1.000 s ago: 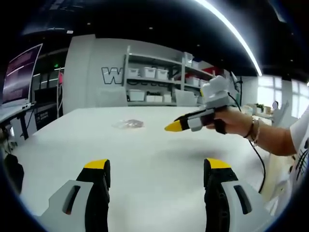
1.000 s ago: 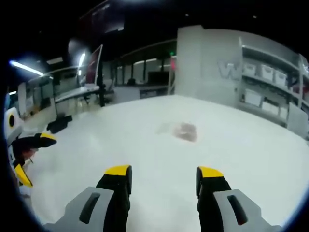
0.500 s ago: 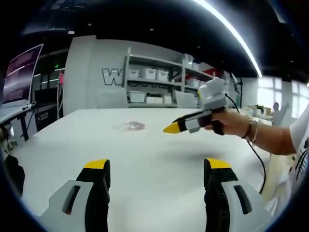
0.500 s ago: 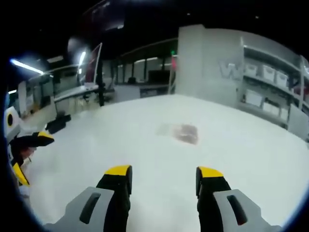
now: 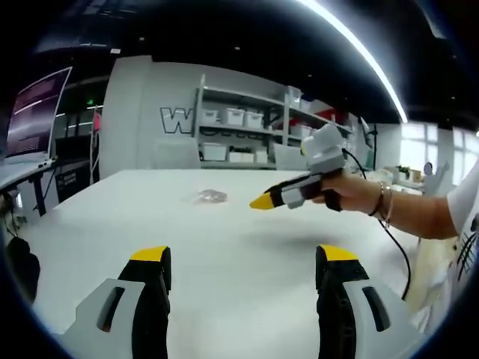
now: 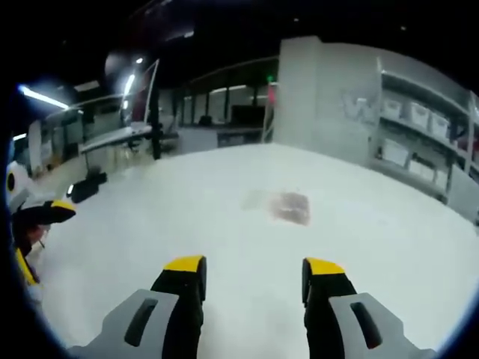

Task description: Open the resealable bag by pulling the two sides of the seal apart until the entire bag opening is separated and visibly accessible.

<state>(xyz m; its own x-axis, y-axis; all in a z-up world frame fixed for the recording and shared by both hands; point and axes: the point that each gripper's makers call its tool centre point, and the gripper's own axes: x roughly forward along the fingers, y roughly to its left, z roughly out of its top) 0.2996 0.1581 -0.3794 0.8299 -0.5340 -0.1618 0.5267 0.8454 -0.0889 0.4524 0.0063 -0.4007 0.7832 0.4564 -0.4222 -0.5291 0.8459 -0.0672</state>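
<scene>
Bag (image 6: 288,206) lies flat mid-table (image 6: 389,247), well ahead of right gripper (image 6: 252,268). Left gripper (image 5: 243,258) farther back, over near edge. Shelves (image 5: 243,134) behind table.

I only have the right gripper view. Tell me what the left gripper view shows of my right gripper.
Observer: The right gripper hangs above the white table, held in a hand, its yellow tips close together.
Operator: Give me the bag's position from there.
Observer: The resealable bag lies flat on the table beyond the tips, untouched.
Operator: Report the left gripper.
Observer: The left gripper has its jaws wide apart, holding nothing, well short of the bag.
</scene>
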